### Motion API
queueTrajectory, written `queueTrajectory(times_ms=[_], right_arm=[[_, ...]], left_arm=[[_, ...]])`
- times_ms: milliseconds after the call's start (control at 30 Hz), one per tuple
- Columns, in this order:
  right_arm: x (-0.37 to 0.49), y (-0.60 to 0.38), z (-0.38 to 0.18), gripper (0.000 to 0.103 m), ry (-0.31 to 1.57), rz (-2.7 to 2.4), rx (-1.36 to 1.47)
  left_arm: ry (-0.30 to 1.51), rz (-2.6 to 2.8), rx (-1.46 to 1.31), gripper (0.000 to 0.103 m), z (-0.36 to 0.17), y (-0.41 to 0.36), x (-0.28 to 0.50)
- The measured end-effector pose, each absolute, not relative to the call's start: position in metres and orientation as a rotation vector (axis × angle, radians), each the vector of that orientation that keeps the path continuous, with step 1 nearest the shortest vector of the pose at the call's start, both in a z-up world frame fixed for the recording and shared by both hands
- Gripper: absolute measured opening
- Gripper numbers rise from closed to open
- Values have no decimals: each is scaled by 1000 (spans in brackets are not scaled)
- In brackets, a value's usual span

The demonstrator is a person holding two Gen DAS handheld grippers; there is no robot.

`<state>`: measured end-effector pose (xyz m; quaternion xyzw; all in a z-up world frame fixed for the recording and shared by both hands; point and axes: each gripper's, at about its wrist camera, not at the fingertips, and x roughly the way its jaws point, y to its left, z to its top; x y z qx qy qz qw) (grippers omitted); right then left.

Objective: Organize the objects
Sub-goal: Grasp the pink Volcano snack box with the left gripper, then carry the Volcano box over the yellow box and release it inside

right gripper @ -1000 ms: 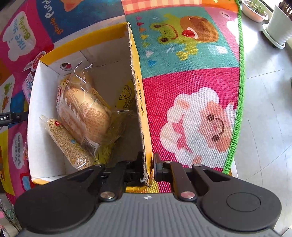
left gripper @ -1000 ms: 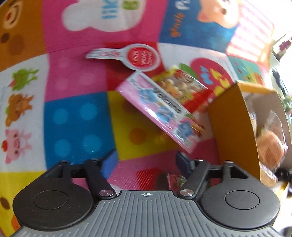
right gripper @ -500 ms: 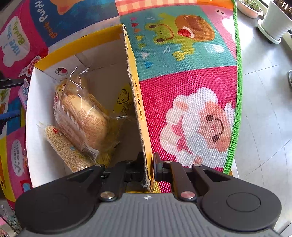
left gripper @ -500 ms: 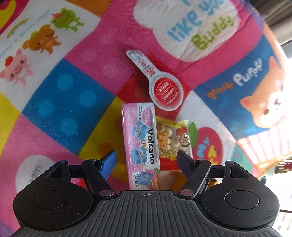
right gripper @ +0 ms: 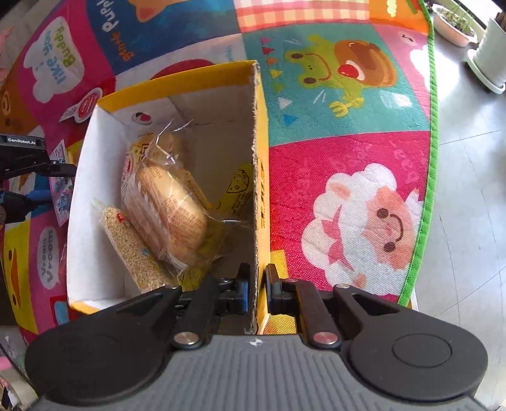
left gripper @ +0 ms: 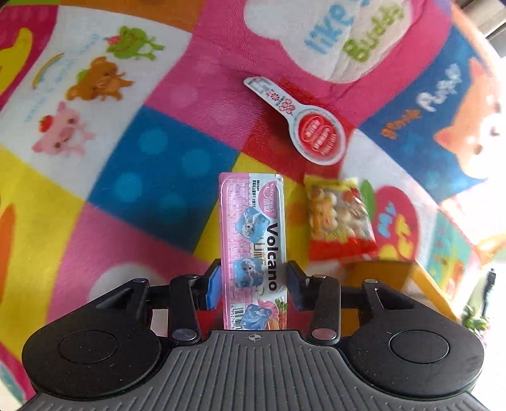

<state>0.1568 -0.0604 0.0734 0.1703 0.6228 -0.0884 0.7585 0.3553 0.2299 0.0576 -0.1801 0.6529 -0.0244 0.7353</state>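
Note:
A pink "Volcano" packet (left gripper: 253,221) stands lengthwise between the fingers of my left gripper (left gripper: 253,284). The jaws are closing and the pads touch its two long edges. It hangs a little above the play mat (left gripper: 158,151). A red and yellow snack bag (left gripper: 338,215) lies just to its right. Beyond both lies a white and red spoon-shaped packet (left gripper: 313,132). My right gripper (right gripper: 256,291) is shut on the right wall (right gripper: 261,189) of the open yellow box (right gripper: 79,196). A wrapped bread (right gripper: 170,202) and a sesame bar (right gripper: 129,246) lie in it.
A corner of the yellow box (left gripper: 395,278) lies right of my left gripper. A yellow cheese packet (right gripper: 237,189) leans inside the box. The mat's green edge (right gripper: 430,158) borders grey floor tiles with plant pots (right gripper: 452,25) at the far right.
My left gripper rolled, lined up over the pink packet and narrowed onto it; the packet now sits apart from the snack bag. The right gripper kept its hold on the box wall.

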Motion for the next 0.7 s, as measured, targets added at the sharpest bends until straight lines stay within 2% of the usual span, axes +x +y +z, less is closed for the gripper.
queueTrajectory(times_ms=[333, 600, 700], right_arm=[[157, -53, 71, 10, 1392, -152, 334], [183, -69, 68, 9, 1389, -211, 481], [194, -68, 70, 9, 1375, -205, 438]], left_arm=[[1580, -295, -220, 46, 150, 252, 259], [1558, -271, -185, 46, 176, 254, 235], [1531, -303, -173, 46, 178, 246, 238]])
